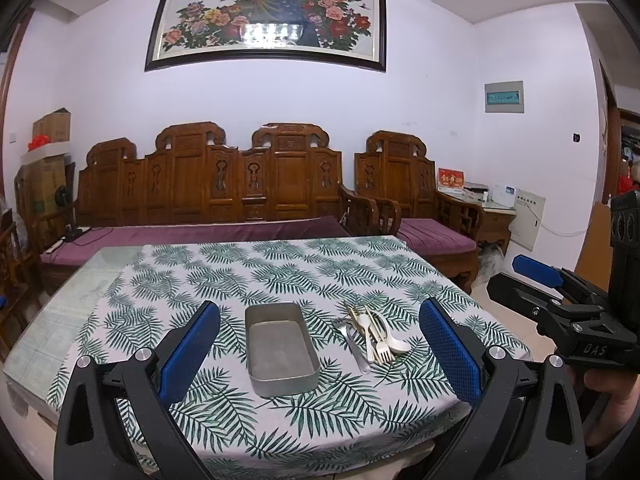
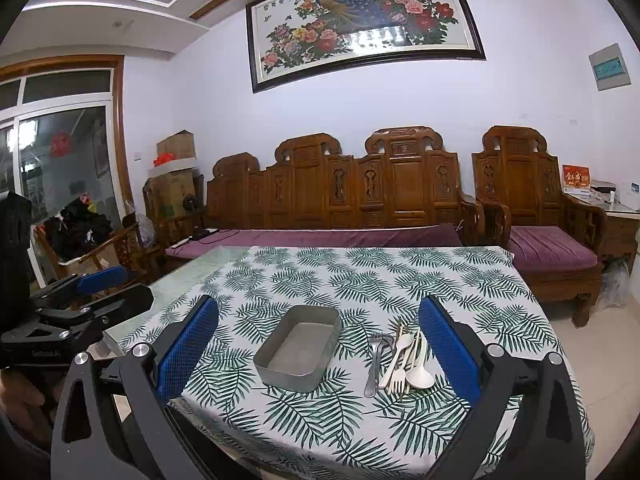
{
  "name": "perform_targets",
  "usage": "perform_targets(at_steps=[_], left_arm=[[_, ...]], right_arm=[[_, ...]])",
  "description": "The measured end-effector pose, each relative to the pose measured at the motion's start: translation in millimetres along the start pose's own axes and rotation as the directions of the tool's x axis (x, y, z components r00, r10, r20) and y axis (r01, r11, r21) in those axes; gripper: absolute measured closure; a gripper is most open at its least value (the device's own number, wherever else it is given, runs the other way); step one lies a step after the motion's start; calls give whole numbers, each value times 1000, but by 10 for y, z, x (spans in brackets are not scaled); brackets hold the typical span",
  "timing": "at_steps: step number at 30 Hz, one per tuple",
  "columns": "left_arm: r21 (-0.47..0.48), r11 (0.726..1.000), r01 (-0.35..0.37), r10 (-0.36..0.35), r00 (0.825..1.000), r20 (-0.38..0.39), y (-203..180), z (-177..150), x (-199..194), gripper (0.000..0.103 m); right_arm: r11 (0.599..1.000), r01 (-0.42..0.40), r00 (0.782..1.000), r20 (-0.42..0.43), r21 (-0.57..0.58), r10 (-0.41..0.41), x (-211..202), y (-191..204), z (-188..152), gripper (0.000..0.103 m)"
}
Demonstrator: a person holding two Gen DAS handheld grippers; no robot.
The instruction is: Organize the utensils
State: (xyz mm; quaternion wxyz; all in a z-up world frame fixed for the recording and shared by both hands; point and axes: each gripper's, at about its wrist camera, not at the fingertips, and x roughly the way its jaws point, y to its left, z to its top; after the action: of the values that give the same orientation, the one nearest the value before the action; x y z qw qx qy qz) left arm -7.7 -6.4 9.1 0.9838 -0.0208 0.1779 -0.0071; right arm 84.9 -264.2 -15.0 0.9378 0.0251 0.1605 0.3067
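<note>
Looking across the room, we see a carved wooden sofa with purple cushions against the far wall, and before it our worktop under a fern-print cloth. On the cloth lies an empty metal tray, its long side running away from us. Just right of it, apart from its wall, sits a heap of utensils: a steel fork nearest the tray, pale forks, a white spoon and thin sticks crossing one another. Our left claw hangs above the near edge with its blue pads spread wide, gripping nothing. Our right claw is likewise wide apart and empty, framing tray and heap.
</note>
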Motion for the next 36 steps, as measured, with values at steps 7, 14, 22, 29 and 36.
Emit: perform_targets(at_steps=[7, 14, 22, 29, 36], left_arm=[[0, 1000, 1, -1, 1000, -3, 4, -3, 6, 7], [-3, 1000, 3, -3, 1000, -30, 4, -34, 74, 7], [14, 1000, -9, 11, 994, -112, -20, -194, 414, 7], [15, 1000, 2, 1, 982, -191, -1, -363, 847, 7], [13, 1000, 6, -3, 963, -269, 70, -494, 1344, 7]], right_arm=[[1000, 0, 1000, 0, 0, 0, -2, -4, 1, 3], [1000, 7, 1000, -10, 4, -7, 32, -48, -23, 3], [999, 27, 996, -83, 20, -26, 316, -235, -150, 20], [998, 49, 985, -170, 31, -43, 771, -490, -346, 35], [996, 79, 966, -249, 47, -65, 1206, -797, -525, 45]])
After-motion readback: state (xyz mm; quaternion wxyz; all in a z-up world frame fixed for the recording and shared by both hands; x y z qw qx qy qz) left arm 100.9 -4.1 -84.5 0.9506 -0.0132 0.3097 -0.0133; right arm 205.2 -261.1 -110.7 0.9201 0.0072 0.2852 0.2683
